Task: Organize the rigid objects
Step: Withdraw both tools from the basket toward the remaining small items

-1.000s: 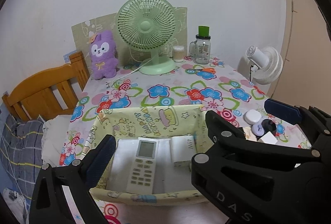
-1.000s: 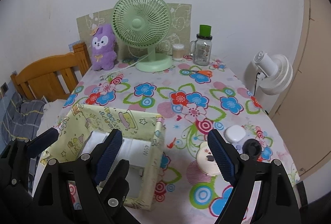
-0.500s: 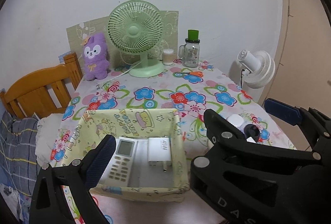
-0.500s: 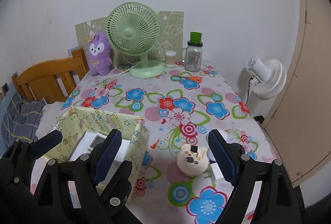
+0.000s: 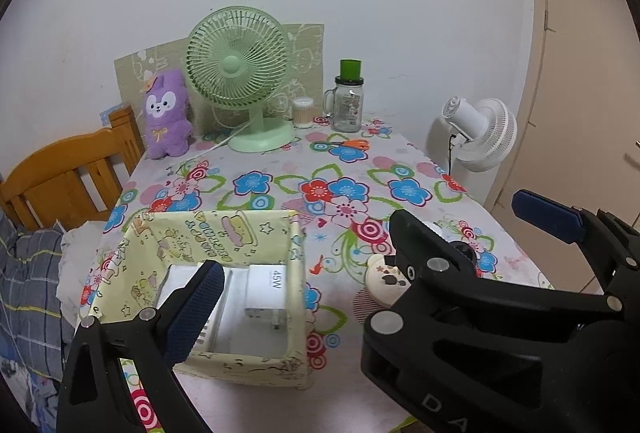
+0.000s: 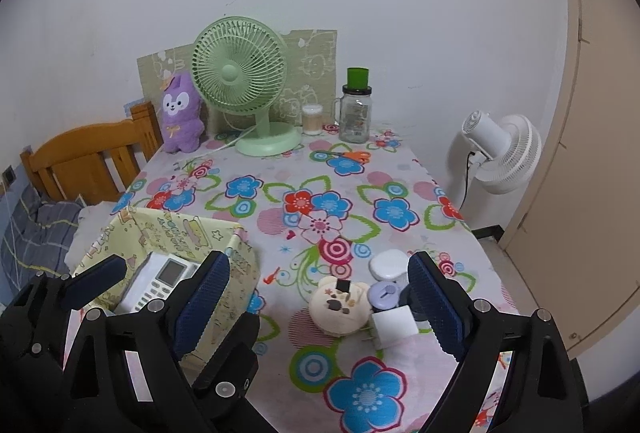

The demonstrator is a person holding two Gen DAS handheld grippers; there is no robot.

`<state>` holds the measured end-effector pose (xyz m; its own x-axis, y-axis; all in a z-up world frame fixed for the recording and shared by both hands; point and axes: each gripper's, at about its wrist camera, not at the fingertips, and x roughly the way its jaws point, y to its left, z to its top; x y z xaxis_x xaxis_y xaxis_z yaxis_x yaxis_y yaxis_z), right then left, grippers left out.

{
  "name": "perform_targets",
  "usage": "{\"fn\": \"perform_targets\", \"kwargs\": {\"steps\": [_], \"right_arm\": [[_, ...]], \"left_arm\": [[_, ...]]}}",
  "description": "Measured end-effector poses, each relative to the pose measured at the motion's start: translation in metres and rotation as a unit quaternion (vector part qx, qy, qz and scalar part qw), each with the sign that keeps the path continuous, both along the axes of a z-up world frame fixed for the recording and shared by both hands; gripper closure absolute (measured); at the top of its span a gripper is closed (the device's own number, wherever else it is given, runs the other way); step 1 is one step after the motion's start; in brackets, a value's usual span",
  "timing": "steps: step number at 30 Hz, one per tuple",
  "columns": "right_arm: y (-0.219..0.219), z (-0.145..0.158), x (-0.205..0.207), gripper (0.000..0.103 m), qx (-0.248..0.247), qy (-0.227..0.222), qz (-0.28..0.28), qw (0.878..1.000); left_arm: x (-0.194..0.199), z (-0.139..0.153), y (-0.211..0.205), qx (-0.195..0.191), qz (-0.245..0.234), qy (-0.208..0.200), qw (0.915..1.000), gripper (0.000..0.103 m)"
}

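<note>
So, a table covered in a white cloth with big red, blue and green flowers (image 6: 280, 169) is pushed against a plain white wall. Along the far edge, a purple plush bunny (image 6: 181, 113), a pale green desk fan (image 6: 240, 81), a small jar of cotton swabs (image 6: 312, 119) and a glass mug-jar with a green lid (image 6: 355, 109) are lined up, with orange-handled scissors (image 6: 344, 155) just in front. A wooden bed headboard (image 6: 88, 153) is seen off the left edge, a white floor fan (image 6: 500, 153) off the right edge.

Near the front left corner, a yellow cartoon-print fabric box (image 5: 224, 233) is parked; a white remote control (image 6: 164, 283) and a white 45W charger block (image 5: 266, 291) are lying inside it. Toward the front right, a cream bear-shaped round case (image 6: 338, 307), a white oval case (image 6: 388, 265), a lilac round lid (image 6: 384, 293) and a white plug cube (image 6: 394, 325) are clustered together, touching or nearly so.

The left gripper (image 5: 372, 273) is held wide open with nothing in it, one pad over the box, the other out past the right-hand cluster. The right gripper (image 6: 320, 309) is spread open too, and the bear case and its neighbours are framed between its blue pads (image 6: 202, 301).
</note>
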<state>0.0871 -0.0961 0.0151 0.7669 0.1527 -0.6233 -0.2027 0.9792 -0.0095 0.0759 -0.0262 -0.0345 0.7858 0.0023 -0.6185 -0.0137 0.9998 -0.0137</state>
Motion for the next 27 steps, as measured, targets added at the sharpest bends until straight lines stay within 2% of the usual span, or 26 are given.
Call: {"fn": "perform_targets", "kwargs": {"steps": [15, 27], "right_arm": [[-0.045, -0.005, -0.004, 0.010, 0.005, -0.016, -0.003, 1.000], [-0.070, -0.025, 0.007, 0.012, 0.010, -0.017, -0.002, 1.000]], "left_arm": [[0.000, -0.008, -0.042, 0.013, -0.029, -0.020, 0.9993, 0.002], [0.012, -0.028, -0.065, 0.008, -0.036, -0.028, 0.9989, 0.002]]}}
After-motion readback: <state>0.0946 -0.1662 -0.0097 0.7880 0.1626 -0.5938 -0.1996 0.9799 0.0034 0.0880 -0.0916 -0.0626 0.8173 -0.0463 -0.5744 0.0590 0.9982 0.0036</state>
